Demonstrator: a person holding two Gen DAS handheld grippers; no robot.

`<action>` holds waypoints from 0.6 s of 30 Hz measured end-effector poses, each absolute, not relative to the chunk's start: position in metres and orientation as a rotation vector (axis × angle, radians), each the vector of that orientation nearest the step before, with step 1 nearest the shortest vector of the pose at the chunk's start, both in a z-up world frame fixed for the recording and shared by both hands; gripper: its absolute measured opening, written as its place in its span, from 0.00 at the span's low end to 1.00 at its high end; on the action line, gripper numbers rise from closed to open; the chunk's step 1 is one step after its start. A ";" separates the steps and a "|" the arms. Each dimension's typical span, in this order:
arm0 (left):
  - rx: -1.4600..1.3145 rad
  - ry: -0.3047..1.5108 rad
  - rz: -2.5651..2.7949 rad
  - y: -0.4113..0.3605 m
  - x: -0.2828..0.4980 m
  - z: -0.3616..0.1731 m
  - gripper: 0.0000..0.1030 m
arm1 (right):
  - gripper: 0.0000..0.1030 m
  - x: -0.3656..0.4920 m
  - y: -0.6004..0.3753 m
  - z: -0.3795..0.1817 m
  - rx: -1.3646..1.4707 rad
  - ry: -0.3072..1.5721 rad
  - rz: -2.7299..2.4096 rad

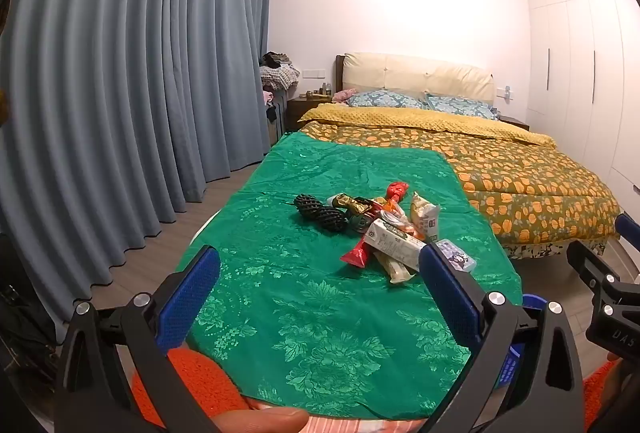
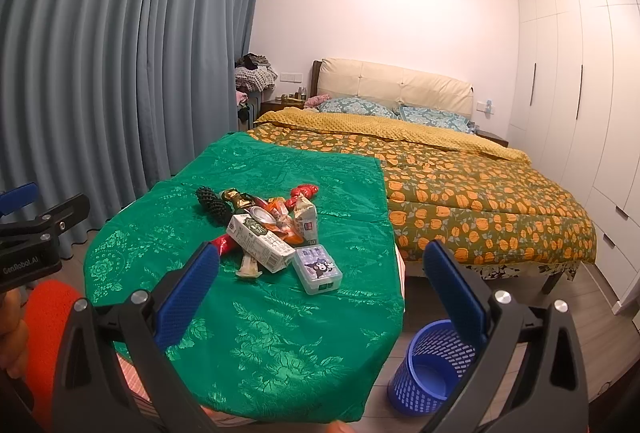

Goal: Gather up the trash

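So from your left wrist camera, your left gripper (image 1: 319, 287) has its blue pads spread wide with nothing between them, hovering over the near end of the table under the green floral cloth (image 1: 304, 313). The trash pile (image 1: 376, 229) sits around the middle of the cloth, a bit right of center: a black spiky roll (image 1: 320, 212) on the far left of the heap, a gold crinkly wrapper (image 1: 348, 202) just beside it, a red wrapper (image 1: 396, 191) at the far end, a white snack bag (image 1: 425, 218) on the right, and a white and green carton (image 1: 394, 243) lying across the near side. A small clear case with a cartoon sticker (image 1: 460, 258) peeks out right behind your right-hand pad. Your other gripper's black frame pokes in at the right edge. Switching to your right wrist camera, your right gripper (image 2: 322, 287) is also spread open and empty, hanging at the near right corner of the table. The pile (image 2: 264, 229) is ahead and left of center here, with the carton (image 2: 260, 243) touching the clear case (image 2: 318, 269) at its near right. A blue mesh wastebasket (image 2: 428, 369) stands upright on the floor, just right of the table, partly hidden by your right pad. Beyond the table is the bed with the orange-flowered quilt (image 2: 480, 201).
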State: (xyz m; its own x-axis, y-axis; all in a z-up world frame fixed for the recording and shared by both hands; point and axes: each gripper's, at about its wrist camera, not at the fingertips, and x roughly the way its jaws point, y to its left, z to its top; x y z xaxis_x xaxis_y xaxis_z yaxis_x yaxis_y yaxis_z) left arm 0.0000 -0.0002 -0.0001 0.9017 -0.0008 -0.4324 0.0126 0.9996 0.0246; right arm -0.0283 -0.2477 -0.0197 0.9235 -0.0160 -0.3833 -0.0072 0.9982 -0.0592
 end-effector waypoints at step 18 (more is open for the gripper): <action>0.044 0.482 -0.020 -0.012 0.013 -0.007 0.96 | 0.96 -0.005 -0.256 -0.029 -0.040 0.433 -0.001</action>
